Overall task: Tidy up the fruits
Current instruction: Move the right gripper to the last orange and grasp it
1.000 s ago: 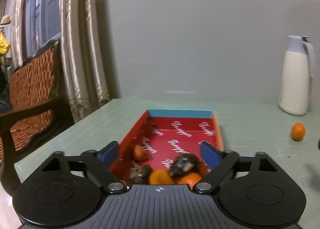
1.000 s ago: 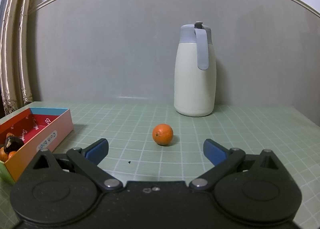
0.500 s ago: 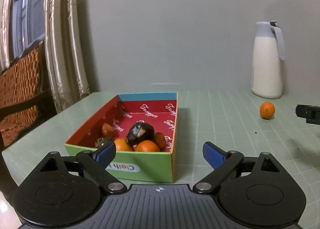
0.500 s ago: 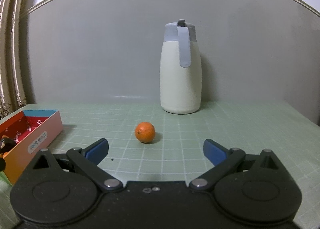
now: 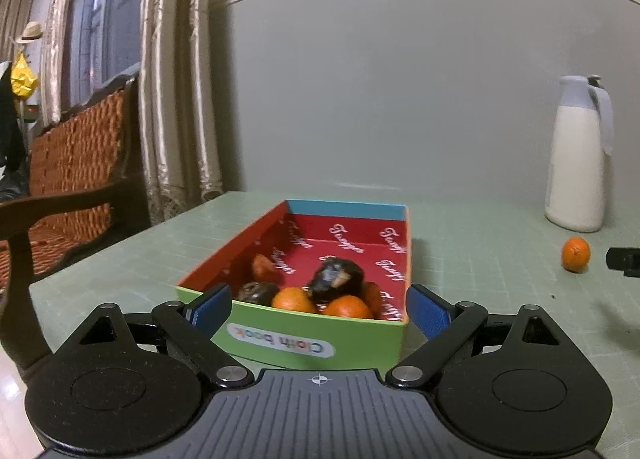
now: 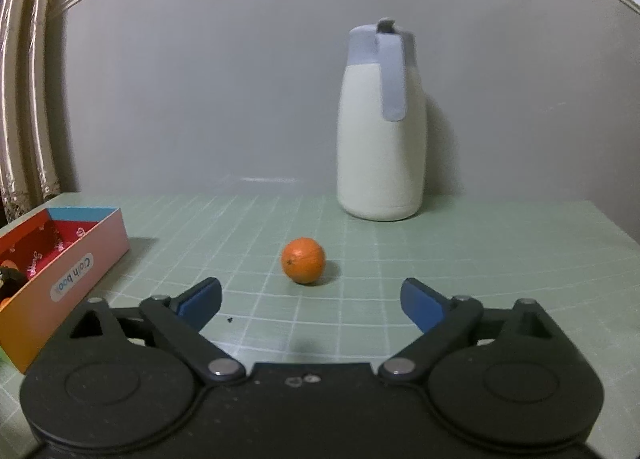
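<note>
A colourful cardboard box (image 5: pixel 280 341) with a red inside holds several small oranges (image 5: pixel 294 299) and dark fruits (image 5: pixel 335 277) at its near end. My left gripper (image 5: pixel 316 309) is open and empty, its fingers on either side of the box's near green wall. A lone orange (image 6: pixel 303 260) lies on the green mat, ahead of my open, empty right gripper (image 6: pixel 310 299). It also shows far right in the left wrist view (image 5: pixel 576 254). The box's pink side (image 6: pixel 64 271) is at the left of the right wrist view.
A white jug with a grey lid (image 6: pixel 380 123) stands behind the lone orange by the wall; it also shows in the left wrist view (image 5: pixel 580 155). A wicker chair (image 5: pixel 68 163) and curtains (image 5: pixel 176 79) stand off the table's left edge.
My left gripper has drawn back from over the box to in front of its near wall, swinging left again in the last half second. My right gripper has moved closer to the lone orange.
</note>
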Available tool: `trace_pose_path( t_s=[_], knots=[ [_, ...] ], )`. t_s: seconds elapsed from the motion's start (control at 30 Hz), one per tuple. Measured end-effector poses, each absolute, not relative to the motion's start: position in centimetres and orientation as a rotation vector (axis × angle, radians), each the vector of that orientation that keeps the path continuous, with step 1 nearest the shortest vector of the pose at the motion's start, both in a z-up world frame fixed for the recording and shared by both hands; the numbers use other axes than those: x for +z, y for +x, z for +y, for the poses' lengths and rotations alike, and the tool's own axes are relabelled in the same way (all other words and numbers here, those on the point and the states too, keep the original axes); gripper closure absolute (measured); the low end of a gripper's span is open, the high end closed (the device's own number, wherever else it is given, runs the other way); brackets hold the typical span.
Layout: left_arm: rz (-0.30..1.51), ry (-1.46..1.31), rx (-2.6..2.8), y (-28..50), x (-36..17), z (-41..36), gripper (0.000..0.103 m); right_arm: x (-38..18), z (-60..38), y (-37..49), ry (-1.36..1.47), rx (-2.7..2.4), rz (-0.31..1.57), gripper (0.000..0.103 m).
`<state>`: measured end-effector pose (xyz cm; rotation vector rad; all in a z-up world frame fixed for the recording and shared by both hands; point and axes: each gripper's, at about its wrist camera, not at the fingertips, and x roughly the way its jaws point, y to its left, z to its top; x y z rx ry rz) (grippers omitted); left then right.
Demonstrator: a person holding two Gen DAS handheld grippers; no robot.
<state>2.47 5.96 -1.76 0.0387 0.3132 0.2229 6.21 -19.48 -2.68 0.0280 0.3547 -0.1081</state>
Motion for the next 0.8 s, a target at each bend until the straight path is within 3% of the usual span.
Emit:
trace_pose_path(
  t_s=[0.13, 0.8],
  knots=[
    [0.32, 0.03, 0.246, 2.7, -1.8, 6.7, 0.01, -3.1, -19.1, 7.9, 0.05, -0.072, 0.392, 0.021],
    [0.35, -0.005, 0.288, 4.0, -2.5, 8.1, 0.008, -3.9, -20.0, 15.2, 0.055, -0.081, 0.486, 0.03]
  ],
)
